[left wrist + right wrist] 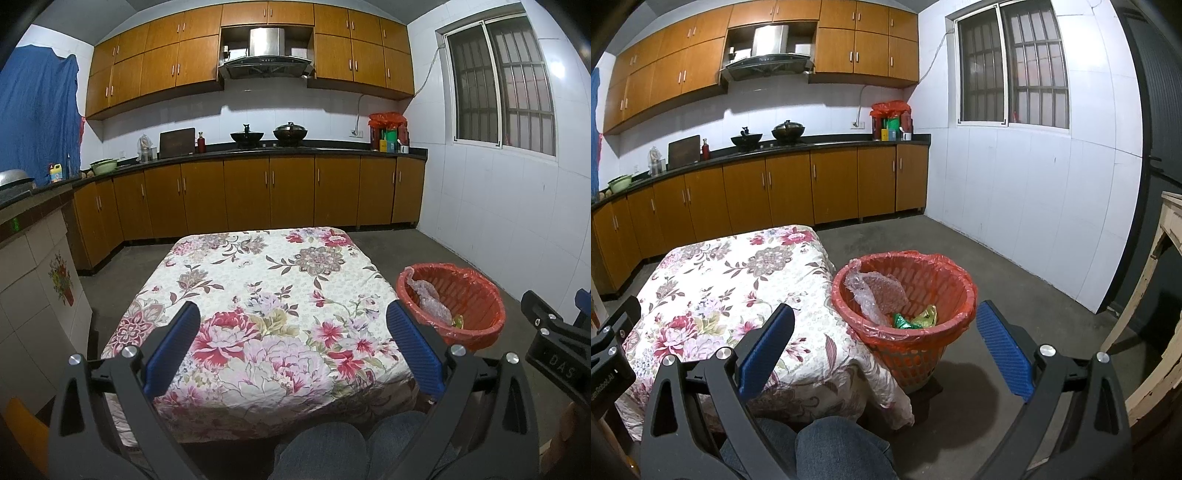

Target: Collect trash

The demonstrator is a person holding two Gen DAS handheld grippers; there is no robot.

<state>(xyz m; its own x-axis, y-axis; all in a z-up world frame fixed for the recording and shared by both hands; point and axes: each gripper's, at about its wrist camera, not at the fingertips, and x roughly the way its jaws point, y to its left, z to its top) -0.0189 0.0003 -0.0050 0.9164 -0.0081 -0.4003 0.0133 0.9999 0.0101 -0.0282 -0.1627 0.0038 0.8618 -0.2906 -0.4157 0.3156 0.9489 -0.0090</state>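
A red basket bin (934, 295) lined with a red bag stands on the floor right of the table; it also shows in the left wrist view (476, 295). Inside lie bubble wrap (882, 291), a green wrapper (905, 321) and a yellow wrapper (927, 315). My left gripper (293, 343) is open and empty above the near part of the floral tablecloth (258, 295). My right gripper (884, 343) is open and empty, held near the bin's front rim. No trash shows on the table.
The person's knees (842, 446) sit at the table's near edge. Kitchen cabinets (258, 192) line the far wall, with woks on the counter. A white tiled wall (1034, 206) is on the right, and a worn wooden frame (1160, 295) at the far right.
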